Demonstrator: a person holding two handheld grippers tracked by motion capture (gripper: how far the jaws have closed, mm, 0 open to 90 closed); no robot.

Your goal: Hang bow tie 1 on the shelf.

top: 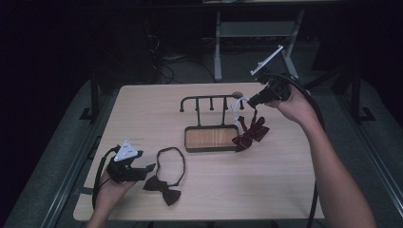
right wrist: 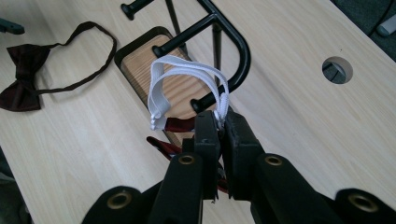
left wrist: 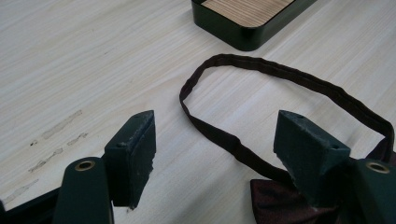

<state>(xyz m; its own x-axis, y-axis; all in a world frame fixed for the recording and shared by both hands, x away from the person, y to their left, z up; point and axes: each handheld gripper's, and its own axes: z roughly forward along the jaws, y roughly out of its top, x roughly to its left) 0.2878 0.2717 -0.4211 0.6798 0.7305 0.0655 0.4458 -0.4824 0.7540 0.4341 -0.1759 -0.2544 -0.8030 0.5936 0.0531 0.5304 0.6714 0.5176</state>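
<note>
**Ana:** High view first, far left: the left tongs [top: 142, 169] sit low over the near corner of the pale wooden surface [top: 285, 190], held in the person's left hand [top: 110, 192]. Jaws spread wide, nothing clamped.

**Ben:** Left gripper view backs that up. Bare wood between the two jaws, and the dark brown bow tie [left wrist: 285, 198] lies just beside and partly under the right-hand jaw, its thin neck strap [left wrist: 261, 65] looping away across the surface.

**Ana:** From above, that brown tie lies flat just right of the left tongs, strap curling toward the stand.

**Ben:** Moving to the middle: the black hook rack [top: 209, 100] rises from its wood-lined tray [top: 211, 137]. Pegs point up along the top bar.

**Ana:** And on the right, the right tongs [top: 253, 100] are up off the surface at the rack's right end, clenched tight on the white elastic band [right wrist: 184, 74] of the dark red bow tie [top: 251, 133].

**Ben:** Right gripper view shows the pinch clearly, both pads pressed on the band's end. The white loop stands beside the rack's end peg [right wrist: 198, 106]; whether it is hooked over it, he cannot tell.

**Ana:** The red bow hangs below the tongs, its lower end at the tray's right edge.
</note>
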